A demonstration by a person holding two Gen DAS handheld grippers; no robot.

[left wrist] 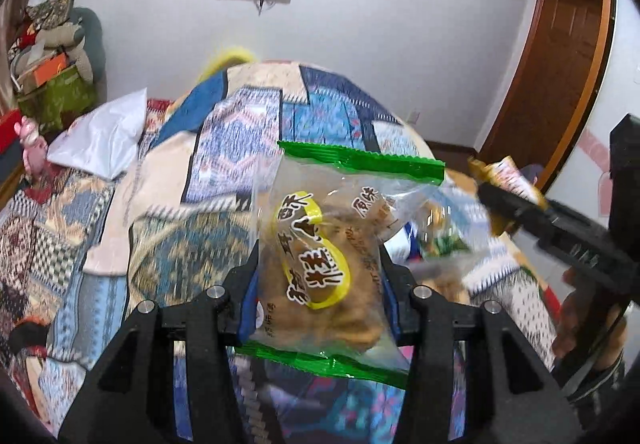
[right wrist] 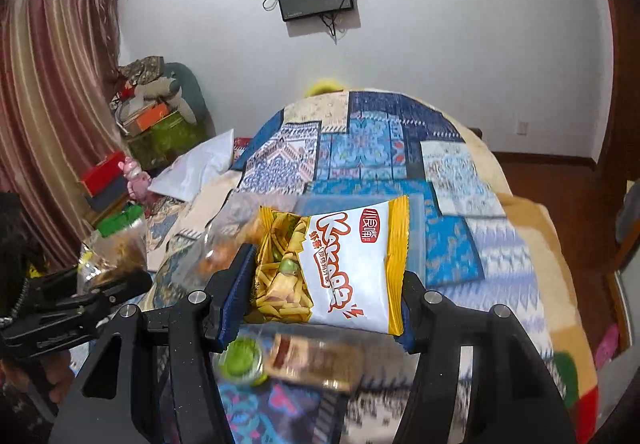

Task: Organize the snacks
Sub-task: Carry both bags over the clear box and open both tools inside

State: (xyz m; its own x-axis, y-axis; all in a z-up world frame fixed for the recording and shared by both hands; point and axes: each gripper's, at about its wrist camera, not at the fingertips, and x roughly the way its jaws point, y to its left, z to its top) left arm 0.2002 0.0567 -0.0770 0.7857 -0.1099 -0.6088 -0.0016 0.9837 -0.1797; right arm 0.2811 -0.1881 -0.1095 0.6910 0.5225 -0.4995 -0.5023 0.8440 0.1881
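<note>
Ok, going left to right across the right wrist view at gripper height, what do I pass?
Left gripper with the green-edged pastry bag → right gripper clamping the Kakaaa snack bag → patchwork bedspread.

White/yellow snack pkt (right wrist: 348,268), right wrist view: "Kakaaa" in big orange-red letters w/ lightning mark at the end; red seal at top w/ 3 white Chinese chars, approx. 小食唯 – not sure. Small Chinese line beside the brand, too small to read.

Clear pkt w/ green seals (left wrist: 332,252), left wrist view: large brown brush-style Chinese chars on a yellow loop, hard to make out; 原味 in brown nearer the top. Fine print on it blurred.
</note>
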